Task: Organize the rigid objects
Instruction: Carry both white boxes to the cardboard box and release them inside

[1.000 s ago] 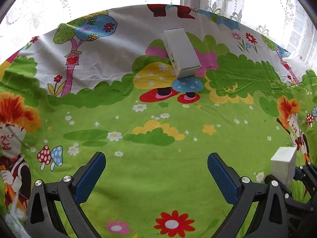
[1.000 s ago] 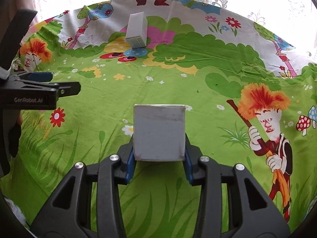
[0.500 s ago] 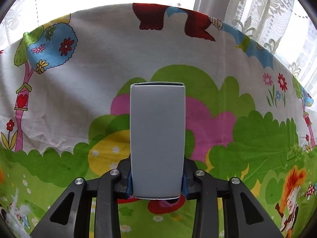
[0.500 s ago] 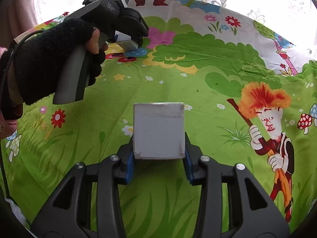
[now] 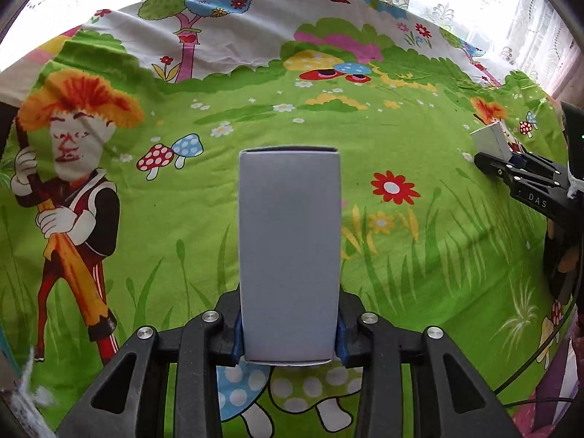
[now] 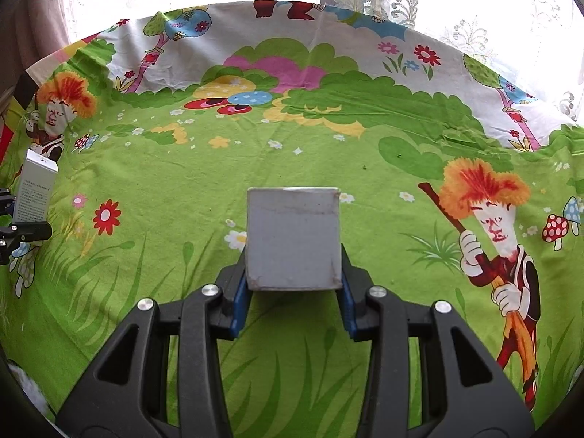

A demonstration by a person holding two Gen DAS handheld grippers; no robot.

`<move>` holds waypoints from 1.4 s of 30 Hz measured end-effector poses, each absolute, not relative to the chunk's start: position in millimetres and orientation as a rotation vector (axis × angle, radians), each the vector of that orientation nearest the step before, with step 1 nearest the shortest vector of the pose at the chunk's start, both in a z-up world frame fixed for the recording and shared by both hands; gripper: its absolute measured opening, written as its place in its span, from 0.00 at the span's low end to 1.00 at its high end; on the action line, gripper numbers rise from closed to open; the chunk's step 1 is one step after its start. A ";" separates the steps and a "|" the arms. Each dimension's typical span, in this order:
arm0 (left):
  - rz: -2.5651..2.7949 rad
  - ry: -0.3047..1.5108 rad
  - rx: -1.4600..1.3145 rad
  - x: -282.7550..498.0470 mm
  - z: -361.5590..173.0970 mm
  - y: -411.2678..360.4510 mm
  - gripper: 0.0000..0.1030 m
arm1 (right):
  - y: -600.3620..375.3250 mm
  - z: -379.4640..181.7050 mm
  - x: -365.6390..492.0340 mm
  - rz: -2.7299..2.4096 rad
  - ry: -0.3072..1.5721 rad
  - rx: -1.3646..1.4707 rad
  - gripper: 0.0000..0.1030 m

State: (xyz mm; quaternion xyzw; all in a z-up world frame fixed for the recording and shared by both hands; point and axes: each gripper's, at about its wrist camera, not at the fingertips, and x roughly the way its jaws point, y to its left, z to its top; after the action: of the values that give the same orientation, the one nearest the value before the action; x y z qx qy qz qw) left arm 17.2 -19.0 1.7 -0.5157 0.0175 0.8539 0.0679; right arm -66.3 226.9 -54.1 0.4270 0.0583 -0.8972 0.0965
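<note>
In the left wrist view, the tall box (image 5: pixel 290 255) is clamped in the left gripper (image 5: pixel 290 332), whose jaws are easing open slightly, above the near cloth (image 5: pixel 419 262). In the right wrist view, the cube box (image 6: pixel 294 237) is pinched by the narrowly opened right gripper (image 6: pixel 294 297). Carrying appears underway; side-by-side placement is likely called for next.

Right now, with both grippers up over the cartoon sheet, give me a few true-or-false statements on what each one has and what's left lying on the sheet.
1. The left gripper clamps a tall white box. True.
2. The right gripper is empty. False: it grips a short white box.
3. A third box lies on the sheet. False: none shows there.
4. The tall box shows at the right view's left edge. True.
</note>
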 end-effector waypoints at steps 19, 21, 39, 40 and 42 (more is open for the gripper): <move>2.779 0.022 -1.393 29.1 4.3 -14.9 0.35 | 228.2 -59.7 -64.3 -2.656 0.167 1.270 0.43; 2.765 -0.003 -1.394 46.7 3.8 -16.6 0.35 | 227.5 -59.3 -64.1 -2.656 0.170 1.271 0.43; 2.782 -0.008 -1.363 113.8 3.1 -23.9 0.36 | 157.7 -36.0 55.4 -2.534 0.059 1.269 0.42; 2.777 -0.003 -1.360 116.1 3.2 -21.4 0.36 | 156.0 -36.5 61.4 -2.528 0.061 1.271 0.42; 2.767 0.003 -1.354 120.9 3.8 -16.6 0.36 | 155.2 -36.3 72.5 -2.520 0.057 1.272 0.42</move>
State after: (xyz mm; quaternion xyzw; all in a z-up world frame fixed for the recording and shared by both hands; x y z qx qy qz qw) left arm 120.9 -16.6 3.8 -0.4392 0.0011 0.8979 0.0305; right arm 72.5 155.2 -36.3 0.4449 0.0198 -0.8812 0.1585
